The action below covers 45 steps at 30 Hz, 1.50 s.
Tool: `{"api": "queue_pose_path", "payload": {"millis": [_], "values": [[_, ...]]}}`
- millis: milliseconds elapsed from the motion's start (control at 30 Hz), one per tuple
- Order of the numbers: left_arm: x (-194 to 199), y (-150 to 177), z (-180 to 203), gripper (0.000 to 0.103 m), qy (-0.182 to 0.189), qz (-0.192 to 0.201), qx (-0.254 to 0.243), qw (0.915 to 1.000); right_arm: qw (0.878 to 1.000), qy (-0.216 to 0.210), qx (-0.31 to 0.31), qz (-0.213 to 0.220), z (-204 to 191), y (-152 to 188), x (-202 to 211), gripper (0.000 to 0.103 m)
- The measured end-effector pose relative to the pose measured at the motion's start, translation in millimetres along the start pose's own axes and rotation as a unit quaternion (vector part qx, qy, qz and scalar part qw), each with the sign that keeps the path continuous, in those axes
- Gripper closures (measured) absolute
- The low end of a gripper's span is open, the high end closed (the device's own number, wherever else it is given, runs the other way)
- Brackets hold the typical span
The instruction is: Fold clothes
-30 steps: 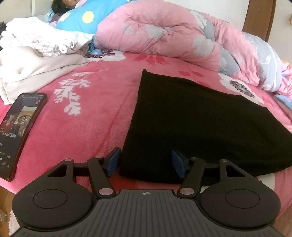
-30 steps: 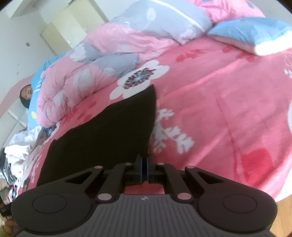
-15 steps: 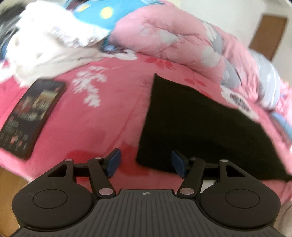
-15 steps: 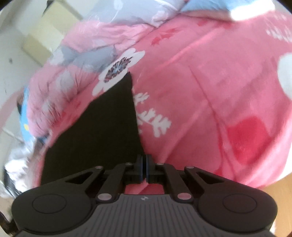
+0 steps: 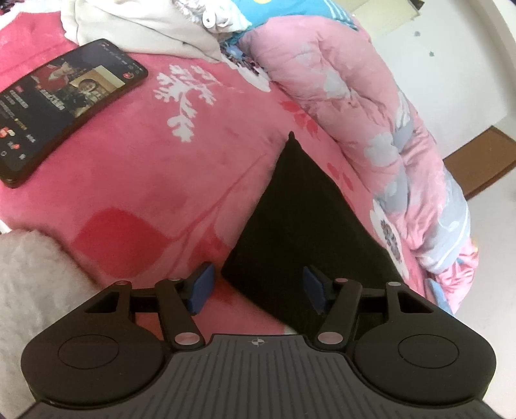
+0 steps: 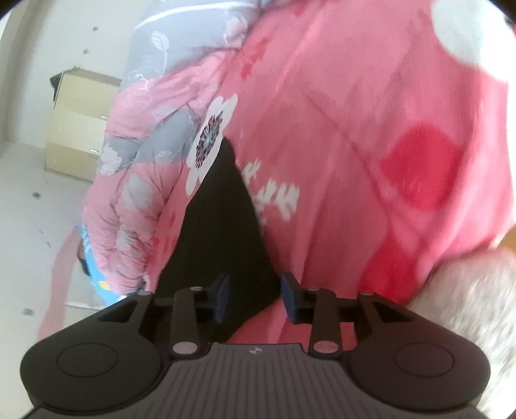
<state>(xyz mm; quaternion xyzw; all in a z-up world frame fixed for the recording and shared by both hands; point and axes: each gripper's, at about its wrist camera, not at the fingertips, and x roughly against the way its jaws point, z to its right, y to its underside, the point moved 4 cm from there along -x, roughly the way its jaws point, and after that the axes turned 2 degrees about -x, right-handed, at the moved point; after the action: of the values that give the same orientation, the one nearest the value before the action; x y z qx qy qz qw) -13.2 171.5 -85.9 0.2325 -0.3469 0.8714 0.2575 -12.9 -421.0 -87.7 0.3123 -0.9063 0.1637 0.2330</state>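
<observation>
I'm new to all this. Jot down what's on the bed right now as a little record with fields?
surface: pink flowered blanket
garment: black cloth, folded flat
left gripper: open over cloth's near corner, jaws just closing a bit
right gripper: jaws just opening, cloth's near corner between them, pads clear
phone: screen lit
behind: pink quilt, pale clothes pile

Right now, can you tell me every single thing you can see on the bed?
Black cloth: one, black, folded flat on the blanket, in front of both grippers.
Blanket: one, pink with white flowers, covering the bed.
Quilt: one, pink and grey, bunched behind the cloth.
Phone: one, black, screen lit, on the blanket.
Clothes pile: whitish, behind the phone.
Left gripper: jaws open, just been closing, over the cloth's corner.
Right gripper: jaws open, just been opening.
</observation>
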Motion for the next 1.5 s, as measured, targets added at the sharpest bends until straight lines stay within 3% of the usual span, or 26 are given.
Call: {"api": "queue_pose_path", "payload": {"millis": [67,133,233,633,1000,1100,1200,1333,1500], "values": [[-4.1,-1.4,1.5,0.058,-0.006,0.002,-0.001,1.0,1.0,0.005,-0.005,-0.004,-0.2,1.6,-5.4,0.065],[-7.2,-1.2,1.0,0.08,-0.013,0.0,0.001,0.9999,1.0,0.013,-0.01,-0.005,-0.8,1.0,-12.7,0.066],[-10.6,-0.2,-0.7,0.094,-0.021,-0.004,0.008,0.9997,1.0,0.013,-0.02,-0.001,-1.2,-0.8,-23.4,0.067],[-9.7,0.5,-5.4,0.094,-0.019,-0.006,0.02,0.9996,0.992,0.01,-0.114,0.049,19.6,8.0,15.4,0.067],[-12.7,2.2,-0.2,0.094,-0.031,-0.002,0.011,0.9994,0.998,0.032,-0.022,0.039,-5.7,0.2,1.2,0.069],[-13.2,1.8,0.5,0.094,-0.035,-0.001,0.007,0.9994,0.999,0.042,-0.005,0.028,-4.3,-0.2,-4.4,0.076],[-12.6,1.5,0.2,0.094,-0.037,-0.001,0.003,0.9993,0.999,0.036,0.011,0.03,-4.2,-1.7,-2.4,0.099],[-12.3,1.6,-0.7,0.094,-0.036,-0.002,0.002,0.9993,0.998,0.023,0.029,0.051,-5.6,-7.2,8.0,0.1],[-12.5,1.6,-1.7,0.094,-0.035,-0.003,0.001,0.9994,0.998,0.024,-0.023,0.06,13.1,-8.4,16.1,0.098]]}}
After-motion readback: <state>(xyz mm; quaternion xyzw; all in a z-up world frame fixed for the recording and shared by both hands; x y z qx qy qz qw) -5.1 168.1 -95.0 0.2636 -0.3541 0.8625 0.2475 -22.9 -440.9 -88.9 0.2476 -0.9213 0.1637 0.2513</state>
